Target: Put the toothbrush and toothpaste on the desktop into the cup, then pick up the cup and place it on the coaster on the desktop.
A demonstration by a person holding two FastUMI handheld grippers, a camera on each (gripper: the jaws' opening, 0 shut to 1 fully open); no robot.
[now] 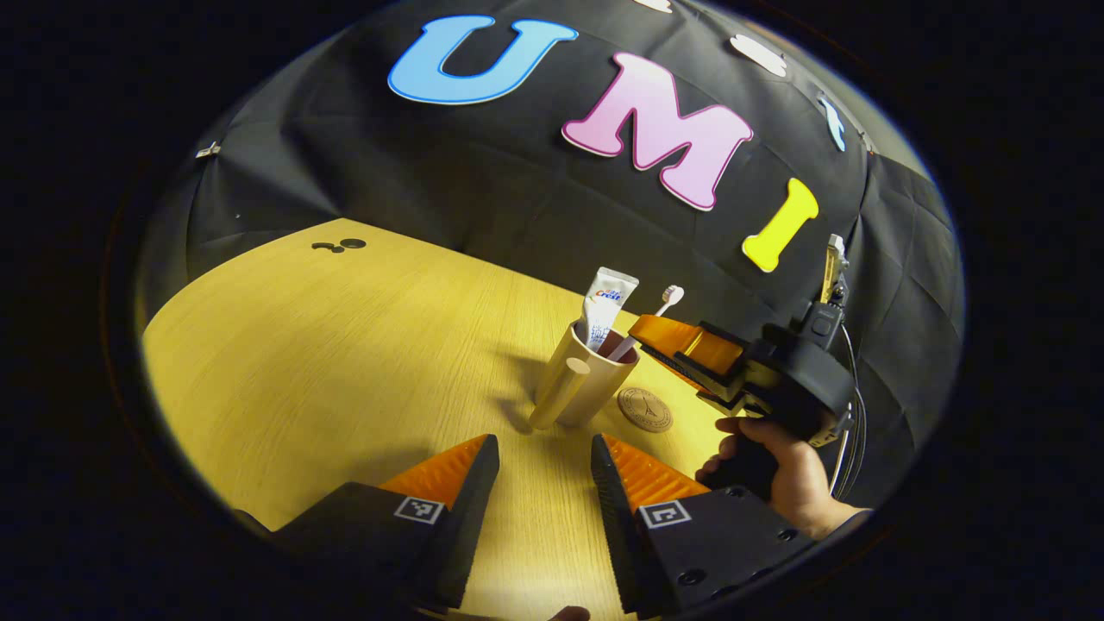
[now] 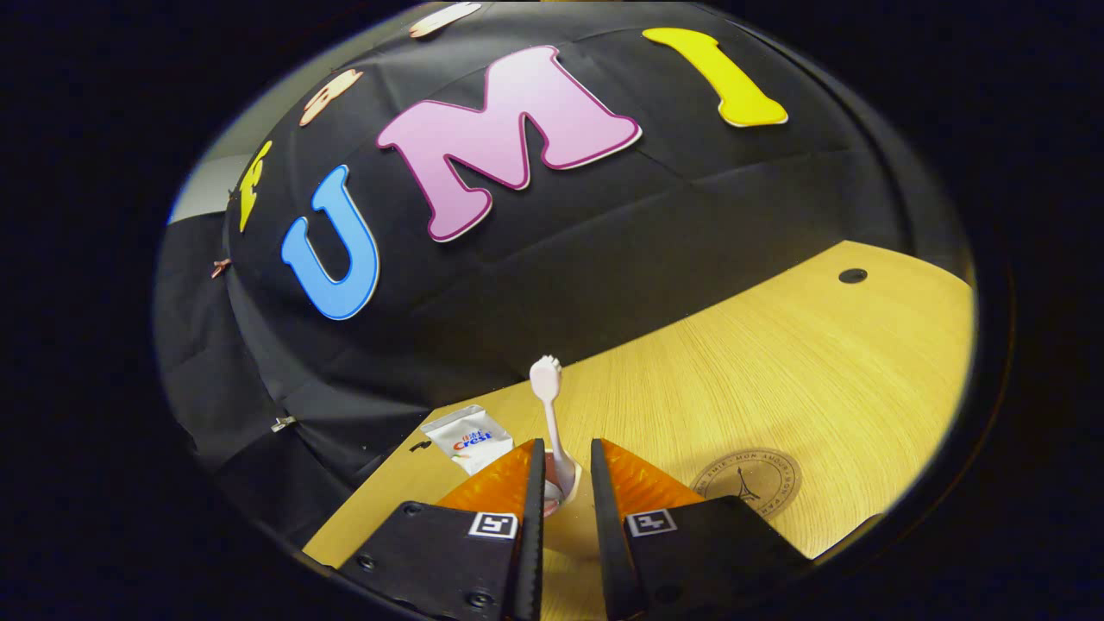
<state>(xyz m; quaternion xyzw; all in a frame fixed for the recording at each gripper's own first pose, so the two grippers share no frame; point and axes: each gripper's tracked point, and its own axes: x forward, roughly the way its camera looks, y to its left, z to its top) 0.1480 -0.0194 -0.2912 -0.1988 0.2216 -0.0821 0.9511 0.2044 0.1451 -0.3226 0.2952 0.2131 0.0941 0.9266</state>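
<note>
Between my right gripper's [image 2: 567,470] ribbed fingers [image 2: 642,474] stands the thin pale-pink plastic toothbrush [image 2: 552,423]; the jaws are parted with gaps either side, so nothing is pinched. It already rests in the beige cylindrical cup [image 1: 586,375] beside the white soft toothpaste tube [image 1: 606,306], both leaning out of the rim. My left gripper [image 1: 545,470] hangs spread wide above the light woodgrain desktop [image 1: 345,362], just short of the cup. I judge the cup light, rigid and smooth, somewhat top-heavy with its leaning contents; I would grip its wall low and squarely. Just beside it lies the round brown printed coaster [image 1: 644,409], flat on the wood.
</note>
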